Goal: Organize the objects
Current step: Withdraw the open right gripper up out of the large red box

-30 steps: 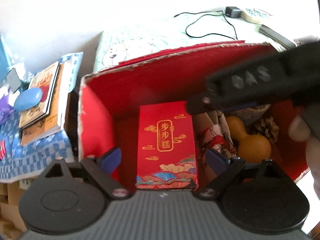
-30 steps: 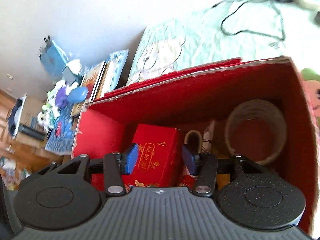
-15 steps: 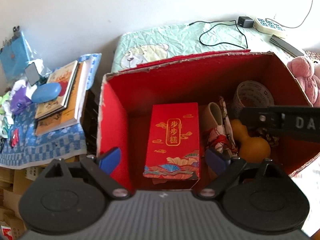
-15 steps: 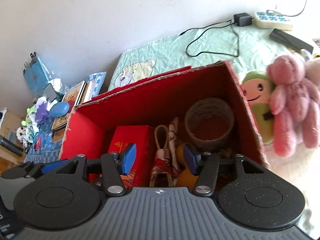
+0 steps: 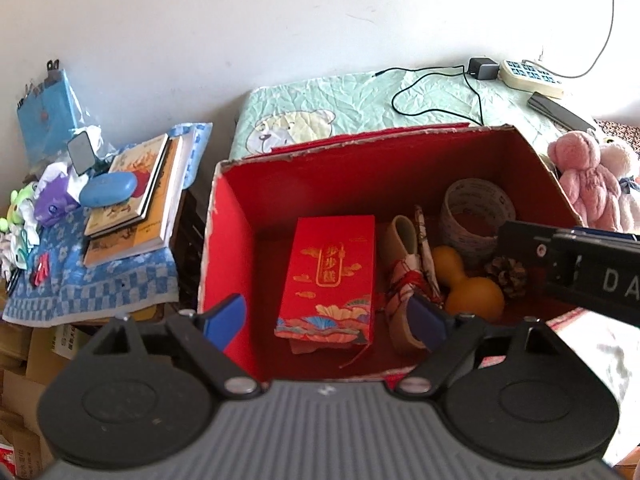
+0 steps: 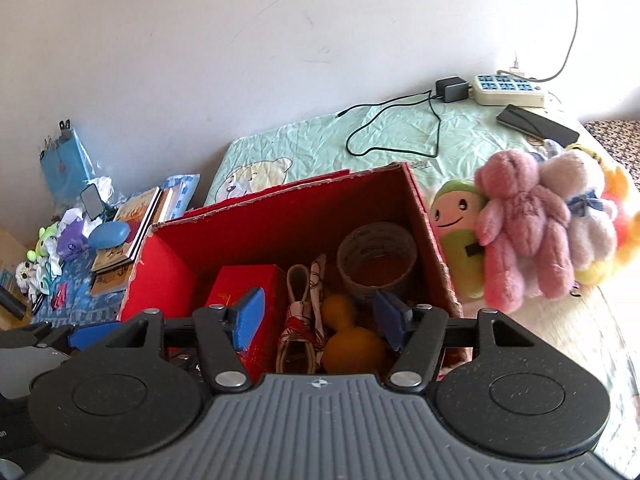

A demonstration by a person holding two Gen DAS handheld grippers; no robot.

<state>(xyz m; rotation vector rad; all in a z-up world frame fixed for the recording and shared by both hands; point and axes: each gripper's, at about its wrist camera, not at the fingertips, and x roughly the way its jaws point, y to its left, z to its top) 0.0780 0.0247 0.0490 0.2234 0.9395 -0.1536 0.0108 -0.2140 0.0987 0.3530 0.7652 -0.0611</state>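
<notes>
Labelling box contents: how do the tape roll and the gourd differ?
The tape roll is a hollow, pale printed ring; the gourd is solid, smooth orange with two bulbs. The tape roll stands on its end near the back wall; the gourd lies on its side nearer the front. Both sit in the red box, right half.

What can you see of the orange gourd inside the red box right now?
The orange gourd is a smooth, matte, two-lobed calabash: a small upper bulb above a larger lower one. It lies on the floor of the red box, small end toward the far wall. The tape roll lies behind it, a pine cone at its right, and a red-tied cloth bundle at its left. Nothing grips it.
</notes>
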